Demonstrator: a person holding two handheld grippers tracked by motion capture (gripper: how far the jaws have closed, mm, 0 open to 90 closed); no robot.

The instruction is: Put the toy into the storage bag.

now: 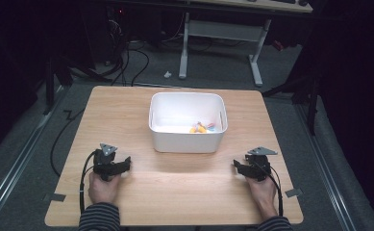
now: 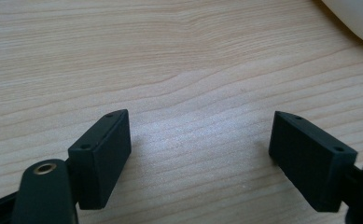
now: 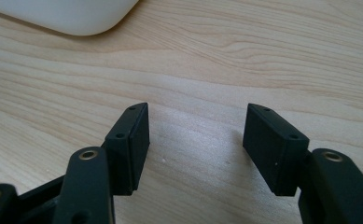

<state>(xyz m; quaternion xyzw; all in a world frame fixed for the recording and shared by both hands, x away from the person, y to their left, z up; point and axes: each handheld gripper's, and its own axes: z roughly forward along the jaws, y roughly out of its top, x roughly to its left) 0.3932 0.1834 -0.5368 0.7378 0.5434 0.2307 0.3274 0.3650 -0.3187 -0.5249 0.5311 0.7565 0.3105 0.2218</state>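
High view: fixed above the person's edge of the wooden table (image 1: pixel 175 192); faces forward and down; far enough to take in the whole top, with the white bin (image 1: pixel 188 122) central
Left gripper view: low, close over the tabletop (image 2: pixel 179 70); bin corner (image 2: pixel 356 18) at upper right
Right gripper view: low, close over the tabletop (image 3: pixel 263 56); bin corner (image 3: pixel 72 14) at upper left
Shared: bin and the bare wood just before it
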